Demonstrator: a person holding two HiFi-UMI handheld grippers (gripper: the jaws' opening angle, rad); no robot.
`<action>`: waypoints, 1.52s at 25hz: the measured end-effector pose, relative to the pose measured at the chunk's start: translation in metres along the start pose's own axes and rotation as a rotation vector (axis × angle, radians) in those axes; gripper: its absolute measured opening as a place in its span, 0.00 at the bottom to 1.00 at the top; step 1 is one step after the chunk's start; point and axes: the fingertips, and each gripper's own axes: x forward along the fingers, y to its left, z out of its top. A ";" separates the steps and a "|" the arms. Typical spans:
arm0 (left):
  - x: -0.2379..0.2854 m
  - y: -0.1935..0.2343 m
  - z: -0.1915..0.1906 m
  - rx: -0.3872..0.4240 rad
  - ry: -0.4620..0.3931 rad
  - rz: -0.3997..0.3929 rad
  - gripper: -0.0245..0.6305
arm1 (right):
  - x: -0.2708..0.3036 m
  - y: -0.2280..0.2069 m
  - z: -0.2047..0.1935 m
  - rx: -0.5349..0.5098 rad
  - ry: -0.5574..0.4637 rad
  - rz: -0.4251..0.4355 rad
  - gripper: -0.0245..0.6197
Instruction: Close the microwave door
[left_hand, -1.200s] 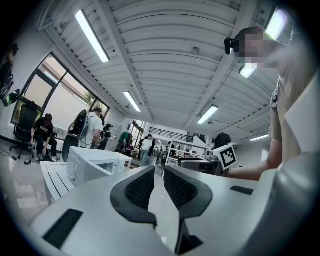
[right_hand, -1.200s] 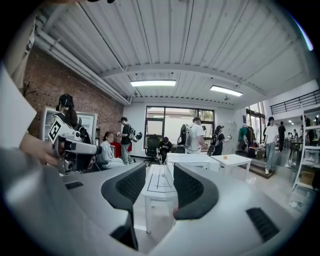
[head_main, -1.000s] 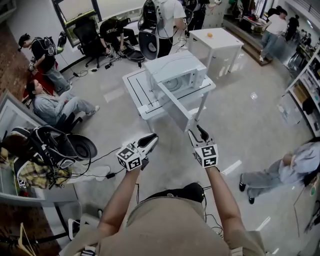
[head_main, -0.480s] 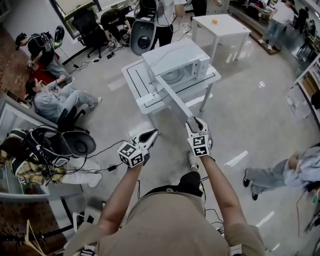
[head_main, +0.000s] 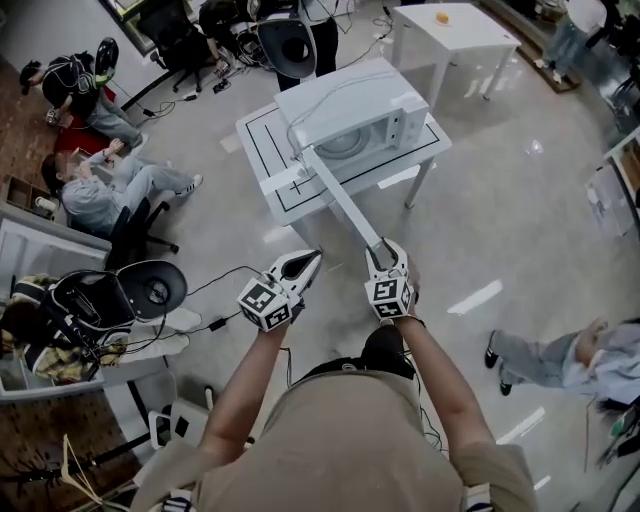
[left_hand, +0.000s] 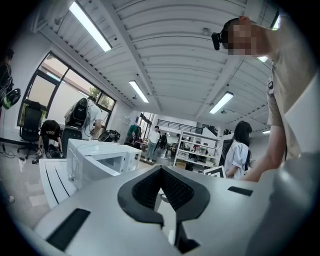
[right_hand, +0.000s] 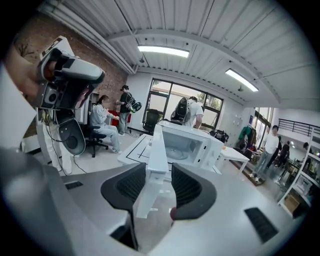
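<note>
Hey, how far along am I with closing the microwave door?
Done: the right tool is at the free edge of the door, its jaws apart on either side of it. In hand: nothing is gripped; the left tool hangs shut and empty beside it. Left: the door stands wide open from the microwave on the white table, so the whole swing shut remains.

White table (head_main: 262, 152) with black-lined top, white microwave (head_main: 345, 98) standing on it, its door (head_main: 345, 205) swung open
</note>
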 end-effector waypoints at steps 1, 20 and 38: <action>0.007 0.004 -0.001 -0.007 0.004 0.002 0.04 | 0.004 -0.001 -0.001 0.000 0.000 0.010 0.30; 0.104 0.028 0.007 -0.047 0.037 0.014 0.04 | 0.027 -0.086 -0.016 0.020 0.014 0.073 0.30; 0.200 0.065 0.021 -0.037 0.030 0.104 0.04 | 0.095 -0.189 -0.022 -0.022 -0.004 0.149 0.30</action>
